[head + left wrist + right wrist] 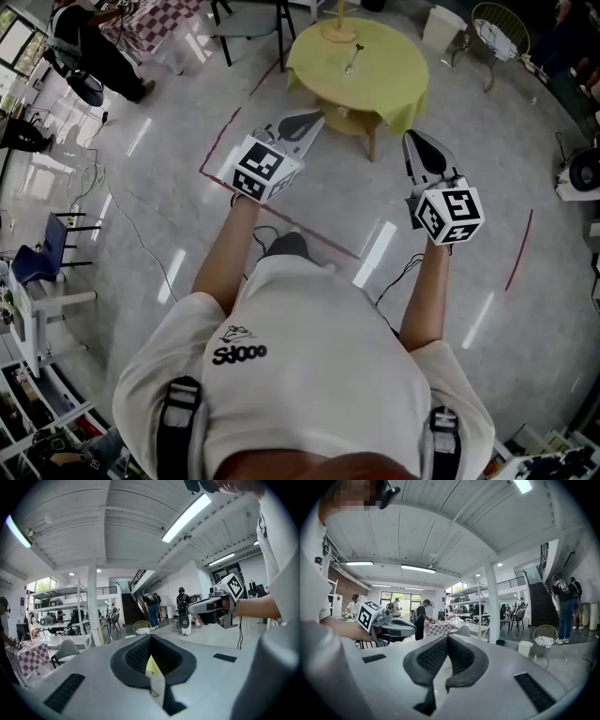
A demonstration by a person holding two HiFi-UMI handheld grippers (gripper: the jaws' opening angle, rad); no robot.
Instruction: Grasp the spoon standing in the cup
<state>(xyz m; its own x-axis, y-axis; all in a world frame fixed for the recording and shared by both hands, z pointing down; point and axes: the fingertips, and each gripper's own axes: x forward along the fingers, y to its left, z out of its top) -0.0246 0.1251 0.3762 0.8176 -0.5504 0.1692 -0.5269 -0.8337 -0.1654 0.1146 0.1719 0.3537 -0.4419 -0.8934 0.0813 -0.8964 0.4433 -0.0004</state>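
The person is standing on the shiny floor (pixel 169 187), well back from a round table (pixel 398 70) covered in a yellow-green cloth, and is holding both tools out in front at about waist height. The left gripper (pixel 312 119) is pointing toward the table's near-left edge. Its own view shows the dark pads meeting at the tips with nothing between them, only a sliver of the yellow cloth showing through the gap behind. The right gripper (pixel 413 140) is hanging just off the table's near-right edge, also fully closed and empty.

The spoon (pixel 353 54) is standing near the middle of the table, with its bowl end up. It seems to be sitting in a small clear cup (pixel 349 67), though the cup is too small and faint in the head view to be sure of its outline. A pale wooden stand (pixel 339 26) is rising from the table's far edge, just behind the spoon.

Judging from this, the approach is only beginning: neither gripper is near the spoon, and both are aimed out across the room rather than down at the tabletop. The next move is calling for a step forward to the near edge, then spreading the jaws of one gripper before reaching in. It should then line up on the part of the spoon that is showing above the cup's rim, so the pads can close on it without knocking the cup over or bumping the stand behind.
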